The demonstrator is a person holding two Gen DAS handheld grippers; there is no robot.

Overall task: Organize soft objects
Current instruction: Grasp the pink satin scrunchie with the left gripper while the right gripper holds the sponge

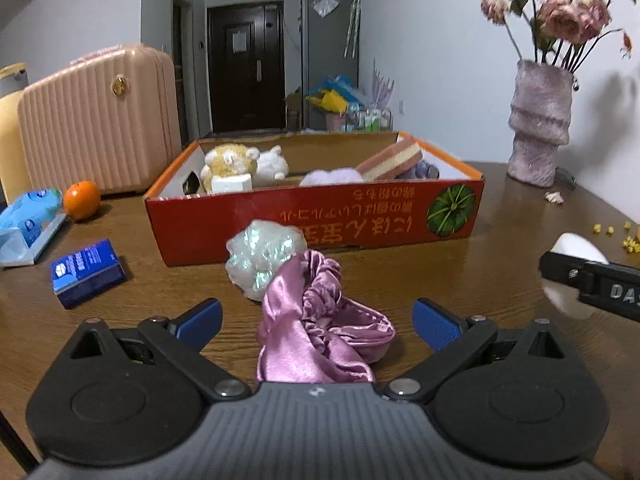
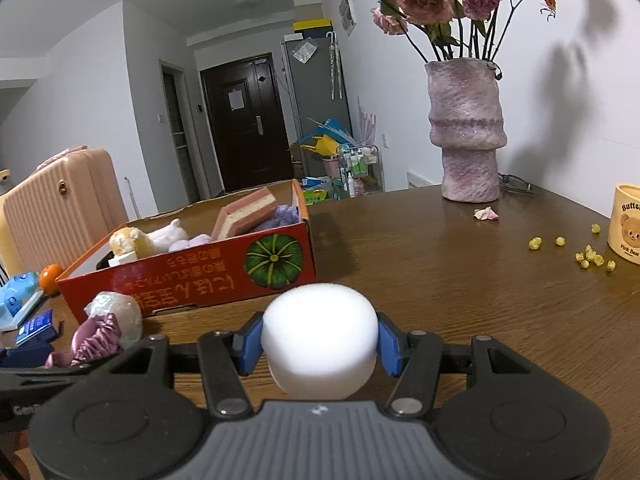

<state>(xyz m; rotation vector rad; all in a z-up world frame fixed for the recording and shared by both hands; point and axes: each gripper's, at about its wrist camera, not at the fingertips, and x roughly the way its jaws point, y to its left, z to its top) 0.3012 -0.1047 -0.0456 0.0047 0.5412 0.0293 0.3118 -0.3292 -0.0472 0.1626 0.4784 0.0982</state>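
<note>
A red cardboard box (image 1: 316,220) (image 2: 192,284) on the wooden table holds a yellow-and-white plush toy (image 1: 236,166), a lilac fluffy item (image 1: 332,177) and a pink sponge block (image 1: 390,160). In front of it lie an iridescent white puff (image 1: 262,258) (image 2: 116,312) and a pink satin scrunchie (image 1: 320,320) (image 2: 94,342). My left gripper (image 1: 318,326) is open, its blue pads on either side of the scrunchie. My right gripper (image 2: 318,346) is shut on a white foam cylinder (image 2: 320,338), which also shows at the right edge of the left wrist view (image 1: 572,276).
A purple vase (image 2: 466,132) with dried roses stands at the back right. A cream cup (image 2: 626,222) and scattered yellow bits (image 2: 588,256) lie right. An orange (image 1: 82,200), a tissue pack (image 1: 28,220), a blue box (image 1: 86,272) and a pink suitcase (image 1: 100,120) are left.
</note>
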